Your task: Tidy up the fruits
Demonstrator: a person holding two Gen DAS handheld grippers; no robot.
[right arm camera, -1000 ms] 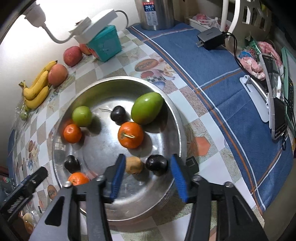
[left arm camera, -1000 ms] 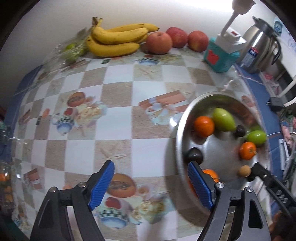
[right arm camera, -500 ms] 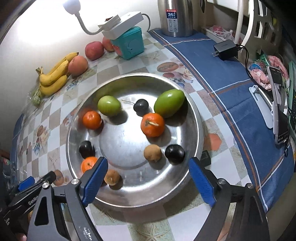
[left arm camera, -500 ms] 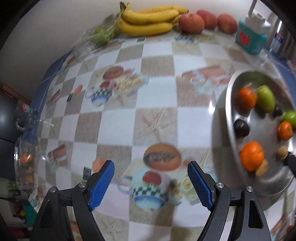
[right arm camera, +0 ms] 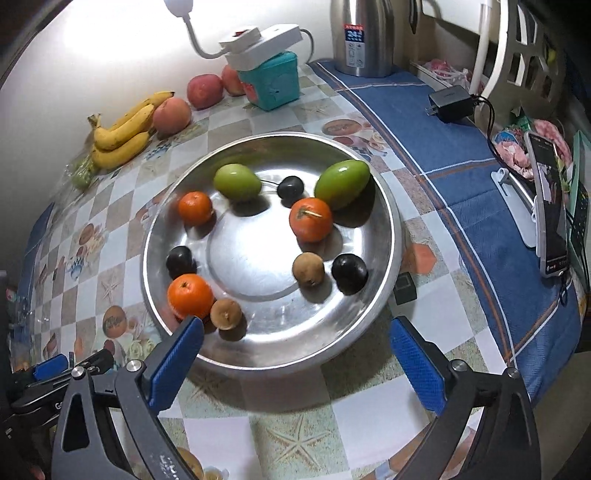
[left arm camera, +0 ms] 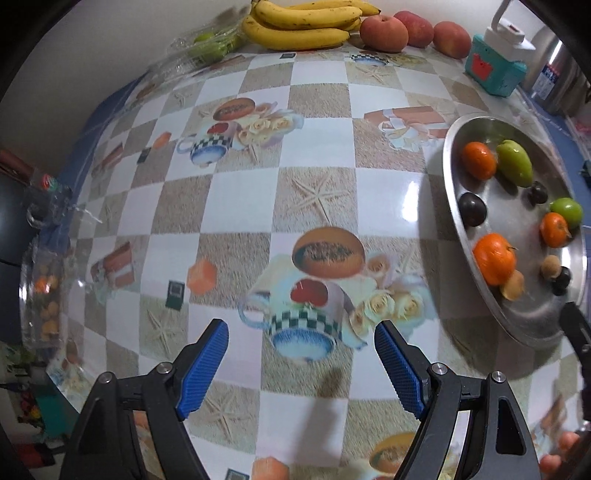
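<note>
A round steel tray [right arm camera: 362,317] holds several fruits: oranges [right arm camera: 190,295], green fruits [right arm camera: 341,184], dark plums [right arm camera: 349,273] and small brown fruits [right arm camera: 308,268]. It also shows in the left wrist view [left arm camera: 452,173] at the right. My right gripper [right arm camera: 295,354] is open and empty, just in front of the tray's near rim. My left gripper [left arm camera: 301,365] is open and empty over the checked tablecloth, left of the tray. Bananas [left arm camera: 303,22] and peaches [left arm camera: 384,31] lie at the back by the wall.
A teal box [right arm camera: 273,85] with a white lamp base stands behind the tray. A steel kettle [right arm camera: 364,35], a black charger [right arm camera: 450,103] and a phone on a stand [right arm camera: 550,206] are on the blue cloth at the right. A bagged green fruit [left arm camera: 208,46] lies beside the bananas.
My right gripper has pulled back from inside the tray and opened wide. My left gripper has swung left and back, away from the tray, staying open.
</note>
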